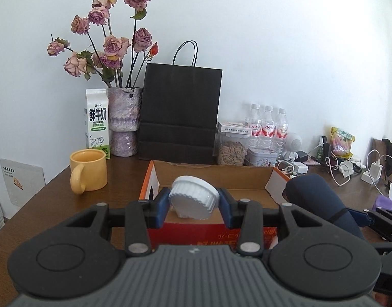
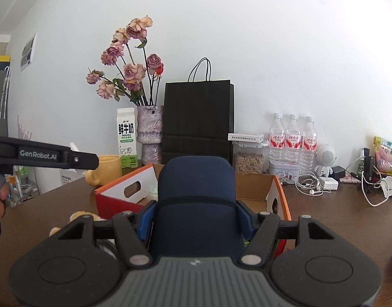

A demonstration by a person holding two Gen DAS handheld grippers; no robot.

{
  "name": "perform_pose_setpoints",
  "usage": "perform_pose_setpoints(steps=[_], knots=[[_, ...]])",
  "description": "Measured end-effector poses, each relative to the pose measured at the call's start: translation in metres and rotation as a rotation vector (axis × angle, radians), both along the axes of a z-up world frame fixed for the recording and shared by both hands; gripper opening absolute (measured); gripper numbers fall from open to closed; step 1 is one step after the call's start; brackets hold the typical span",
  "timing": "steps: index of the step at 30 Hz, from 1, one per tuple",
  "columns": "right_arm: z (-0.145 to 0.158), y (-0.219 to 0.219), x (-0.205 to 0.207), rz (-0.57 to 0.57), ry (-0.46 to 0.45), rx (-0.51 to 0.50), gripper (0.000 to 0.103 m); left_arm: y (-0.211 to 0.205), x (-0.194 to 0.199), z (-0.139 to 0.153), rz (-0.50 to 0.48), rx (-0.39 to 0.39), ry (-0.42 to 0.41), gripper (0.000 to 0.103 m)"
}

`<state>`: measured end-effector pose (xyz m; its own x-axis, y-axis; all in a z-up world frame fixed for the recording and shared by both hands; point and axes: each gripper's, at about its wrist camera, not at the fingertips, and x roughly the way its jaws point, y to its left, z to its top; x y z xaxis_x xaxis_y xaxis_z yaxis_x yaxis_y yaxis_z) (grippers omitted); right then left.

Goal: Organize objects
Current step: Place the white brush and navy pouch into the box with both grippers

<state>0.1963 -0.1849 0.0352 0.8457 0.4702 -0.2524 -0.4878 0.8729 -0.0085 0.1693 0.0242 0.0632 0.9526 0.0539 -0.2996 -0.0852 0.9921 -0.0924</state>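
**Two loads held over the carton**

Nearest, the left gripper [image 1: 193,200] is clamped partway closed on a white ribbed ramekin [image 1: 193,197], which sits tilted between the blue pads with its base turned toward the camera. The right gripper [image 2: 196,216] is closed wider on a navy zippered pouch [image 2: 196,204], held upright, its rounded top well above the fingers. Both loads hang over the near wall of an open red-and-orange cardboard box [image 1: 211,234] standing toward the front of the brown tabletop [image 1: 55,199].

In my judgement, the ramekin is the riskier load: gripped on its sloping ribbed side and already tilted, it could slide out and strike the box rim or the tabletop. The soft pouch could give under the pads and sag. With the two grippers side by side over one box, they could also bump each other on the way down.

Left of the box stands a yellow mug [image 1: 89,170]. Along the back edge stand a milk carton [image 1: 98,124], a vase of dried roses [image 1: 124,122], a black paper bag [image 1: 180,115], a jar of seeds [image 1: 231,148] and three water bottles [image 1: 267,128]; chargers and cables [image 1: 349,171] crowd the back right corner.
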Motion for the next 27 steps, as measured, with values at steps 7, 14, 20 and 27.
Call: perform_pose_setpoints(steps=[7,14,20,27], knots=[[0.011,0.028,0.046,-0.008,-0.008,-0.006,0.063,-0.009,0.046,0.012,0.006,-0.020,0.004,0.042],[0.013,0.056,0.093,-0.035,0.012,-0.005,0.063,-0.007,0.087,0.010,0.070,-0.045,-0.007,0.042],[0.000,0.075,0.131,-0.060,0.065,-0.025,0.063,-0.001,0.121,0.002,0.128,-0.063,0.013,0.042],[-0.018,0.070,0.163,-0.108,0.136,-0.016,0.063,0.016,0.144,-0.022,0.176,-0.088,0.062,0.042]])
